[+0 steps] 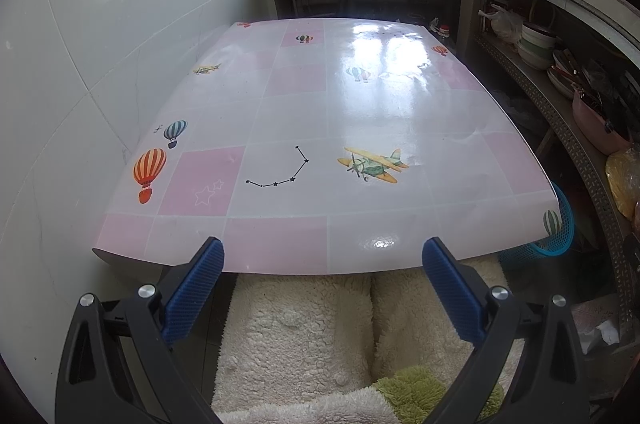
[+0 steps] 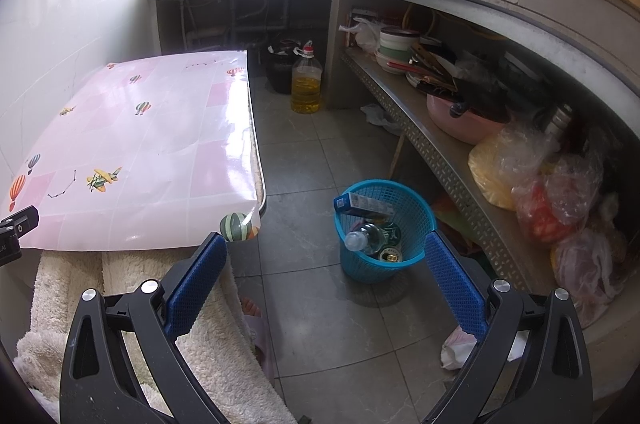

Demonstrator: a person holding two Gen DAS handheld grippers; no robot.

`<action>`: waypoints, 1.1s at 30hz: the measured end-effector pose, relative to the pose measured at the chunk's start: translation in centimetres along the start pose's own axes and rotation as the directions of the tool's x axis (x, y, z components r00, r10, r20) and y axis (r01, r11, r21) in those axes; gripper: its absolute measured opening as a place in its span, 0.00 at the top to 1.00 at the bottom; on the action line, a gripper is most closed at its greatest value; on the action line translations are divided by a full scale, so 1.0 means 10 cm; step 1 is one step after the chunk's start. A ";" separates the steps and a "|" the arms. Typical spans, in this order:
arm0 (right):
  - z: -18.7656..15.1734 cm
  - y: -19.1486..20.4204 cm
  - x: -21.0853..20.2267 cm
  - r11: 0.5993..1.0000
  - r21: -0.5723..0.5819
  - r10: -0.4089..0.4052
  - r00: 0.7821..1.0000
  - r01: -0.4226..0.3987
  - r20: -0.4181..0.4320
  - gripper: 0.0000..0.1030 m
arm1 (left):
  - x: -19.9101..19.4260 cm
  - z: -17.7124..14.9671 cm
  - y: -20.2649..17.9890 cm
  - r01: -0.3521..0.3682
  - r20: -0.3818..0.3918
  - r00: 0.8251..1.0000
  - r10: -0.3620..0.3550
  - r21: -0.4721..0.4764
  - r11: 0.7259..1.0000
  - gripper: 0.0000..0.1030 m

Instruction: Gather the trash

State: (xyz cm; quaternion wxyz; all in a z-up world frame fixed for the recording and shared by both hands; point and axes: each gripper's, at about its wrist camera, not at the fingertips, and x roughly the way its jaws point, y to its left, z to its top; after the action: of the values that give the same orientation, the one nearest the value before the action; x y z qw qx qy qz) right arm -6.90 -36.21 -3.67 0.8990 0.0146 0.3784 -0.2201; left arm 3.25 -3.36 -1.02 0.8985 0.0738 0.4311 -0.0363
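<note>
A blue mesh trash basket (image 2: 416, 212) stands on the tiled floor to the right of the table. Inside it lie a blue carton (image 2: 362, 205), a clear plastic bottle (image 2: 362, 238) and a can (image 2: 390, 257). My right gripper (image 2: 324, 252) is open, held above the floor just in front of the basket, with nothing between its fingers. My left gripper (image 1: 322, 256) is open at the near edge of the table (image 1: 304, 128), also with nothing in it. The basket's edge (image 1: 558, 240) peeks out past the table's right corner in the left wrist view.
The table wears a glossy pink and white cloth (image 2: 132, 144) printed with balloons and planes. A person's fleecy lap (image 1: 304, 336) lies below the grippers. An oil bottle (image 2: 306, 84) stands on the floor. A low shelf (image 2: 444, 152) holds bowls and plastic bags (image 2: 556, 196). Crumpled paper (image 2: 456, 344) lies on the floor.
</note>
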 end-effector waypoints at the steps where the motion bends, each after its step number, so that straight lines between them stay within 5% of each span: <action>1: 0.00 0.00 0.00 1.000 0.000 -0.001 1.000 0.001 0.000 0.07 | 0.00 0.00 0.00 0.000 0.000 1.000 0.000 -0.001 1.000 0.05; 33: 0.02 0.03 -0.02 1.000 0.019 -0.008 1.000 0.008 0.004 0.07 | 0.00 -0.02 -0.05 -0.007 -0.011 1.000 0.007 -0.004 1.000 0.05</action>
State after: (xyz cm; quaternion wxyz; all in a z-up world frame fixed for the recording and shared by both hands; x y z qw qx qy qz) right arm -6.71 -35.88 -3.43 0.8986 0.0210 0.3747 -0.2273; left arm 3.04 -3.79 -1.21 0.8965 0.0737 0.4357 -0.0319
